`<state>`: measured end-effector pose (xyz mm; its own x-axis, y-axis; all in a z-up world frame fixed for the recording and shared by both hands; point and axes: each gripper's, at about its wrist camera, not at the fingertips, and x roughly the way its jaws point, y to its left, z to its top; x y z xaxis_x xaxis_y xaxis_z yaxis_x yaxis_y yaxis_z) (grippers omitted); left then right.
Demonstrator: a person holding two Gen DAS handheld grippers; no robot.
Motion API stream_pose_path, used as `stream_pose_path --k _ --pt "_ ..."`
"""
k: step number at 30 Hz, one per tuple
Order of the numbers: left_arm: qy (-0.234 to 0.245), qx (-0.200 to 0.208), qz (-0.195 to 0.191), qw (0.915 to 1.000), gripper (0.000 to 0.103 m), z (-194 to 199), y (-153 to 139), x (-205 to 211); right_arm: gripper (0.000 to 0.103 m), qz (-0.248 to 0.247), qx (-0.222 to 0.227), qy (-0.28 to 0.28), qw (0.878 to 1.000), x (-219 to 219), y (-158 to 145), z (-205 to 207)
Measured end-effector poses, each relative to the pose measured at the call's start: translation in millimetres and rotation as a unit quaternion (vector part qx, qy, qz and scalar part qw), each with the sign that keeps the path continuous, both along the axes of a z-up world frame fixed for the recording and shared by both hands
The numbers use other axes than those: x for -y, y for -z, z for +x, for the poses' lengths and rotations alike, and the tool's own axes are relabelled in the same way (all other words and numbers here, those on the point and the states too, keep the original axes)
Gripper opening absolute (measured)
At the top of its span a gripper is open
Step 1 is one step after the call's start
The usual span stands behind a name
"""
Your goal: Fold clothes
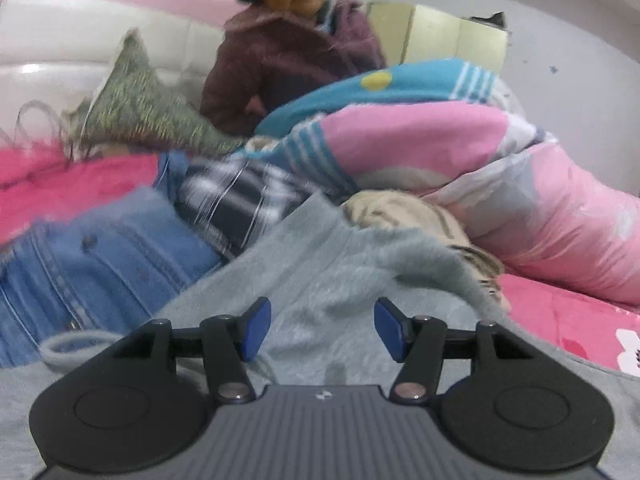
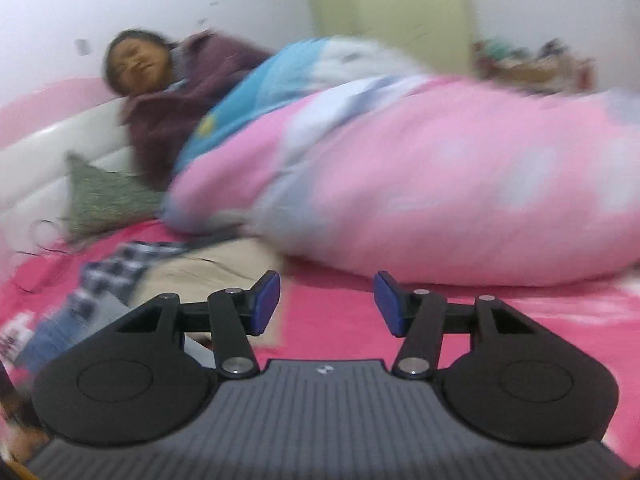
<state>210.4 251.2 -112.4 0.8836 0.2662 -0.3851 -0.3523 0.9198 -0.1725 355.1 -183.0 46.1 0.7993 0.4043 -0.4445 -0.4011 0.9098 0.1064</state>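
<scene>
My left gripper [image 1: 320,330] hangs released over the grey sweater [image 1: 320,264] spread on the bed [image 1: 560,312], ready to pinch an edge; my right gripper [image 2: 327,304] is released too, over bare bedding beside the quilt [image 2: 440,184].

The grey fleecy garment [image 1: 320,280] lies nearest, plain in colour. To its left are blue denim jeans [image 1: 100,264] with lighter stitching. Behind them is a cloth [image 1: 232,200] in dark navy and white checks, and to the right a beige garment [image 1: 404,216] with thin darker stripes. The bedsheet [image 2: 340,320] is hot pink. The quilt [image 1: 460,148] far right is pale pink with teal, white stripes and a yellow dot. The cushion [image 1: 136,108] is olive green, speckled. The person's jacket [image 1: 280,64] is dark maroon. The gripper pads [image 1: 256,332] are blue.
</scene>
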Motion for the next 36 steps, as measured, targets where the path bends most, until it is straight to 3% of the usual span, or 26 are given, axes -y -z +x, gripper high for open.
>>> stream_pose_path --k 5,10,13,15,17,20,23,25,27,28,32,36 --pt "0.093 -0.02 0.033 0.9949 0.06 -1.0 -23.6 52.3 0.051 -0.05 -0.042 0.085 0.994 82.3 30.7 -64.0" --pt "0.195 -0.042 0.035 0.9793 0.061 18.8 -26.8 109.8 0.052 -0.055 -0.075 0.163 0.982 132.7 82.7 -117.7" --pt "0.211 -0.039 0.065 0.9746 0.061 28.6 -10.2 133.4 0.052 -0.06 -0.098 0.183 0.976 147.5 113.8 -139.1" --pt "0.206 -0.058 0.075 0.974 0.061 35.1 4.1 136.4 0.055 -0.101 -0.089 0.161 0.978 143.0 134.5 -154.1" --pt "0.197 -0.081 0.076 0.974 0.061 42.0 16.2 133.9 0.058 -0.173 -0.062 0.135 0.974 132.8 156.2 -170.9" --pt "0.194 -0.099 0.035 0.9755 0.061 50.0 25.9 120.2 0.057 -0.231 -0.049 0.119 0.964 126.6 177.7 -178.5" --pt "0.194 -0.104 -0.002 0.9755 0.061 54.6 32.4 109.8 0.048 -0.22 -0.062 0.114 0.967 136.8 186.7 -173.8" --pt "0.194 -0.104 -0.009 0.9754 0.061 55.7 33.8 107.7 0.021 -0.209 -0.065 0.109 0.97 143.0 186.7 -170.7" --pt "0.195 -0.105 -0.006 0.9752 0.063 55.3 33.8 108.7 0.005 -0.205 -0.063 0.115 0.97 145.3 183.0 -168.8" --pt "0.196 -0.105 -0.003 0.975 0.064 55.3 33.7 109.6 0.002 -0.197 -0.059 0.12 0.971 147.4 179.6 -170.7" --pt "0.197 -0.106 -0.001 0.9746 0.065 57.8 33.6 111.2 0.0 -0.147 -0.05 0.152 0.976 162.4 165.2 -174.6" --pt "0.199 -0.105 -0.003 0.9744 0.066 57.2 33.3 110.8 0.007 -0.11 -0.064 0.115 0.985 163.0 156.7 -175.8"
